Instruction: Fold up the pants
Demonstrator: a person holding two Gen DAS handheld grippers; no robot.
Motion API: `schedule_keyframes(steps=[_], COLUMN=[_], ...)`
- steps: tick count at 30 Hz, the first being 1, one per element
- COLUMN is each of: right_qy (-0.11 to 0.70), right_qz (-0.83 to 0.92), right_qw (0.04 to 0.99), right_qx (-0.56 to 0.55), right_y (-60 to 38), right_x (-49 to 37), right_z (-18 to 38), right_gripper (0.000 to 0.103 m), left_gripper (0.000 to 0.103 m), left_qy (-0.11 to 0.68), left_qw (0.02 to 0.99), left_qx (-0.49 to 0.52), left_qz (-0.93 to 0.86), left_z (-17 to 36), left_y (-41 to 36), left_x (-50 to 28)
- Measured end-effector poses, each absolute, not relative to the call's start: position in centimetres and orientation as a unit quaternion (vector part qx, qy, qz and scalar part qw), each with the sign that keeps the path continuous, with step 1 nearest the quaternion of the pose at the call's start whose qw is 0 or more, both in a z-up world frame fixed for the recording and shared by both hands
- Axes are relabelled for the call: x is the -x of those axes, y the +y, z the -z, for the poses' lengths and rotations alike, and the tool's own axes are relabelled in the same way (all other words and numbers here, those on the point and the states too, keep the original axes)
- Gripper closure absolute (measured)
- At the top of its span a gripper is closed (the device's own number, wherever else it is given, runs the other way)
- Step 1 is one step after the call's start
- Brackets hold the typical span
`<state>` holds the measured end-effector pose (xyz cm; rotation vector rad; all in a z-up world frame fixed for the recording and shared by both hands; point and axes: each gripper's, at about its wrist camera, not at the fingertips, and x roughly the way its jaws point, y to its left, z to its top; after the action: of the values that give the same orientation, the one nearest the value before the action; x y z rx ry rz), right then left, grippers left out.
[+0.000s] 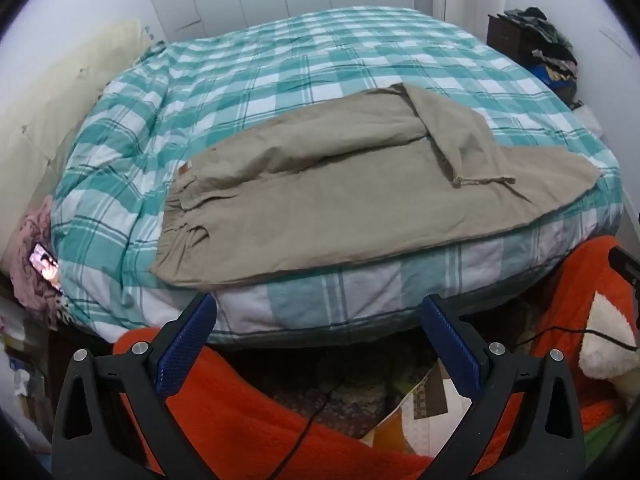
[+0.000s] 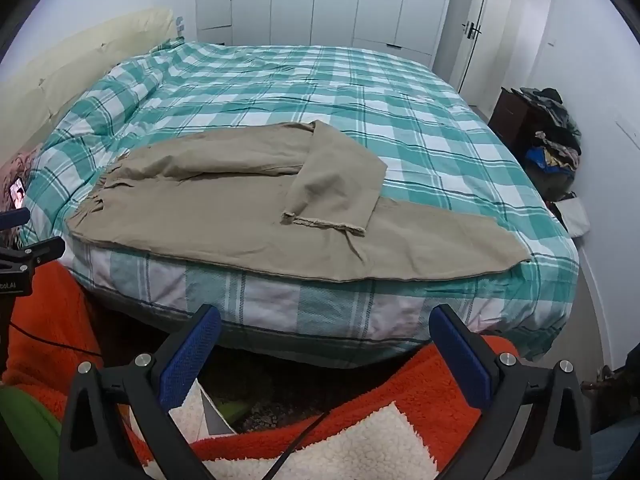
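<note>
Both grippers hang off the near edge of the bed, tilted downward, with nothing between their blue pads. The left gripper (image 1: 318,320) has its jaws spread wide, and so does the right gripper (image 2: 326,330); neither touches any cloth.

The khaki pants (image 1: 340,208) lie flat on the teal-and-white checked duvet (image 1: 280,60), beyond and above the tips of both sets of jaws, along the near edge of the bed. Seen from the left gripper, the gathered waistband (image 1: 180,216) sits ahead and to the left of the left finger, while the long leg runs off past the right finger toward the far right corner. One leg is doubled back across the other (its frayed hem (image 1: 484,180) points toward the jaws, ahead of the right finger).

From the right gripper the same pants (image 2: 240,220) stretch across the whole gap between the jaws and beyond on both sides; the folded-over hem (image 2: 324,222) lies straight ahead, roughly midway between the two fingers.

Below and around the jaws is an orange fleece garment with white patches (image 2: 400,420), with a thin black cable crossing it. Left of the left jaw, beside the bed, a lit phone screen (image 1: 45,265) rests on pink fabric.
</note>
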<state>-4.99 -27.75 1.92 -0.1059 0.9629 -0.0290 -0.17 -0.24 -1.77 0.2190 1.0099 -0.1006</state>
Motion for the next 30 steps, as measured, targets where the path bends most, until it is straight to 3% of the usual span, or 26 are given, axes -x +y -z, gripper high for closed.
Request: schedule_keyframes(steps=[30], right_qy=[0.476], right_qz=[0.005], right_qw=[0.879], right_qx=[0.043], right_y=[-27.6], right_x=[4.7], right_z=[-0.8], right_gripper=[0.000], left_gripper=[0.001], left_qy=[0.503], left_qw=[0.856], left_qx=[-0.105], left_qz=[0.063], left_z=[3.0], left_y=[-0.7], left_x=[0.0])
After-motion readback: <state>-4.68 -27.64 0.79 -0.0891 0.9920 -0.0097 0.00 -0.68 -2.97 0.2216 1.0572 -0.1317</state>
